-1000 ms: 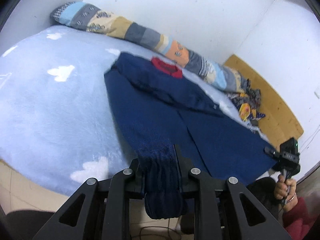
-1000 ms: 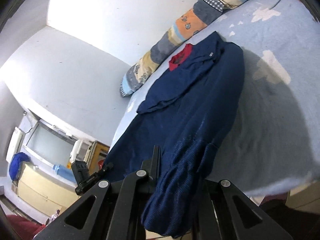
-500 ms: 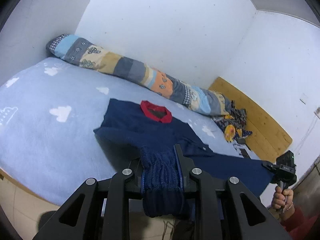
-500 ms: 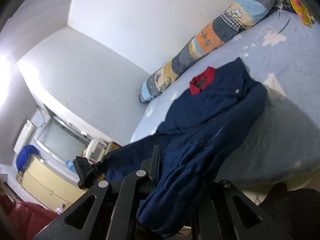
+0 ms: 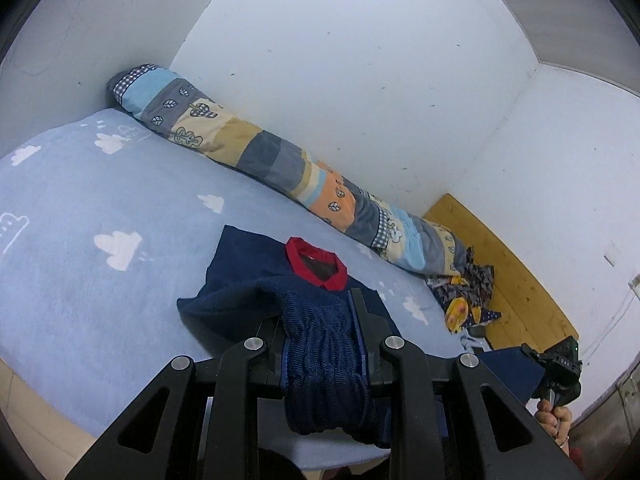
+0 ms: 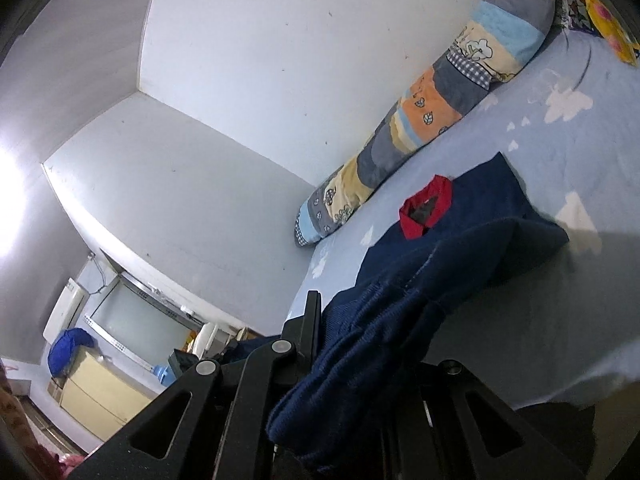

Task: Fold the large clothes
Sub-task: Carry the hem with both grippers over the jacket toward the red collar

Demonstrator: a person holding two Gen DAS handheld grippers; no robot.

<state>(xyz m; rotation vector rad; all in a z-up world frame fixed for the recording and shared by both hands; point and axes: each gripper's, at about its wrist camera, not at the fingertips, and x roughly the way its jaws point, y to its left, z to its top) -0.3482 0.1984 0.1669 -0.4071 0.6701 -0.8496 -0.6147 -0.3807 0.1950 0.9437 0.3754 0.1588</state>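
Both fisheye views ride low behind their own fingers at the bed's near edge, facing across the blue cloud-print blanket [image 5: 80, 280] toward the white wall. The left wrist camera has the patchwork bolster [image 5: 280, 168] running ten to three o'clock, the right wrist one at one o'clock. Both share the navy sweater's red collar [image 5: 316, 264] [image 6: 426, 208].

A: Right gripper [image 6: 360, 344] — far finger buried under the bunched navy sweater [image 6: 460, 264]; pads unseen

B: Left gripper [image 5: 324, 344] pads likewise wrapped in knit. The hand [image 5: 554, 420] at the frame's edge cut off; small things past the dresser [image 6: 100, 396] unreadable
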